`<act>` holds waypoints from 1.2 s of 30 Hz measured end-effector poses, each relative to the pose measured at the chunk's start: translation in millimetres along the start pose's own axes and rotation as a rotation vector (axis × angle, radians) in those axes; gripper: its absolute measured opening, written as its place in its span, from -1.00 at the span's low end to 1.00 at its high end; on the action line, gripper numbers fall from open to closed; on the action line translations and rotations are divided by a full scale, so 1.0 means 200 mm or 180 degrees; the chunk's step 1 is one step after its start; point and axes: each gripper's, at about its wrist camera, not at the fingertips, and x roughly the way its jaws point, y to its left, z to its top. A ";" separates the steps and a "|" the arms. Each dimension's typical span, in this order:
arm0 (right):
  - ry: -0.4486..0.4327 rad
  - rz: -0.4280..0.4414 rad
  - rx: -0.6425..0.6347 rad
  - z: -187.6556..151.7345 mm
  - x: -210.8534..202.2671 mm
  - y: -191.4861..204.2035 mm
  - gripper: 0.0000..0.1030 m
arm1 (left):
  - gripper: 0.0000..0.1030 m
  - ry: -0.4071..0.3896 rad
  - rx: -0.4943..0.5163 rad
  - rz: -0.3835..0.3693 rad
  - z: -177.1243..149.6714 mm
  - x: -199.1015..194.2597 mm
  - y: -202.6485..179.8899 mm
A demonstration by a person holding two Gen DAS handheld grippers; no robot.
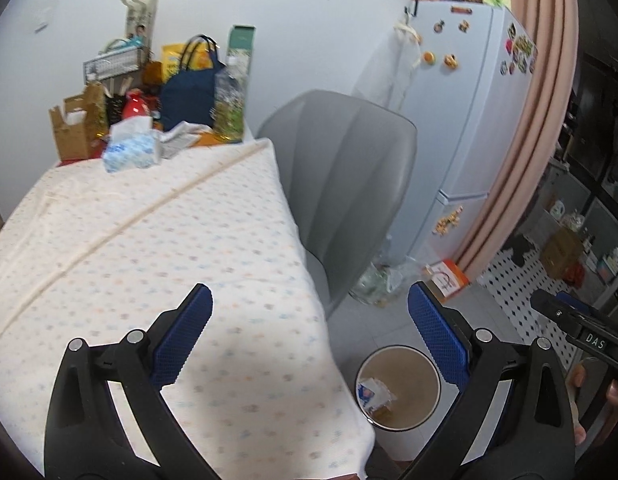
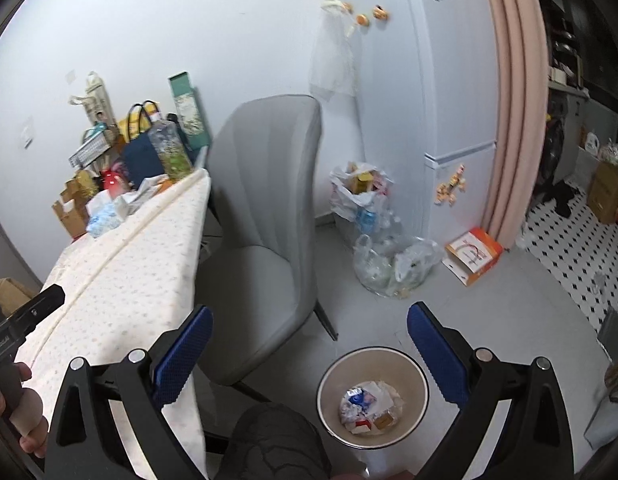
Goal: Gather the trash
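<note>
Nearest, the left hand-held gripper (image 1: 309, 336) hangs spread wide and empty over the corner of the tabletop (image 1: 149, 240), and the right hand-held gripper (image 2: 309, 356) is likewise spread, holding nothing, above the floor beside the grey chair (image 2: 265, 216). The trash (image 2: 369, 406), crumpled paper and small wrappers, lies at the bottom of the round bin (image 2: 421, 380) on the floor, just below the right one. It looks light, soft and crushable; I'd pinch a raised fold of paper, not the flat foil, which may slip.
</note>
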 end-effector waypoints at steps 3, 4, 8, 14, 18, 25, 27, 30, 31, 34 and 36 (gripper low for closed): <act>-0.0053 0.0053 -0.0084 0.01 -0.05 0.09 0.85 | 0.89 -0.0069 -0.0048 0.0055 0.01 -0.08 0.06; -0.0063 0.0072 -0.0105 0.01 -0.06 0.11 0.85 | 0.89 -0.0092 -0.0061 0.0075 0.01 -0.10 0.09; -0.0123 0.0160 -0.0223 0.02 -0.12 0.24 0.85 | 0.89 -0.0189 -0.0114 0.0168 0.01 -0.21 0.17; -0.0223 0.0323 -0.0318 0.03 -0.21 0.38 0.86 | 0.89 -0.0299 -0.0189 0.0289 -0.01 -0.34 0.29; -0.0272 0.0424 -0.0424 0.02 -0.25 0.48 0.86 | 0.89 -0.0368 -0.0246 0.0397 -0.04 -0.44 0.36; -0.0309 0.0618 -0.0546 -0.03 -0.33 0.66 0.85 | 0.89 -0.0462 -0.0336 0.0574 -0.08 -0.59 0.50; -0.0325 0.0654 -0.0581 -0.04 -0.34 0.69 0.85 | 0.89 -0.0494 -0.0358 0.0613 -0.10 -0.64 0.53; -0.0332 0.0712 -0.0631 -0.06 -0.37 0.74 0.86 | 0.89 -0.0528 -0.0390 0.0656 -0.12 -0.69 0.57; -0.0335 0.0729 -0.0644 -0.07 -0.38 0.76 0.85 | 0.89 -0.0534 -0.0396 0.0671 -0.12 -0.71 0.58; -0.0341 0.0773 -0.0697 -0.11 -0.41 0.80 0.86 | 0.89 -0.0549 -0.0405 0.0706 -0.16 -0.75 0.61; -0.0339 0.0798 -0.0728 -0.13 -0.42 0.82 0.85 | 0.89 -0.0563 -0.0410 0.0718 -0.17 -0.77 0.61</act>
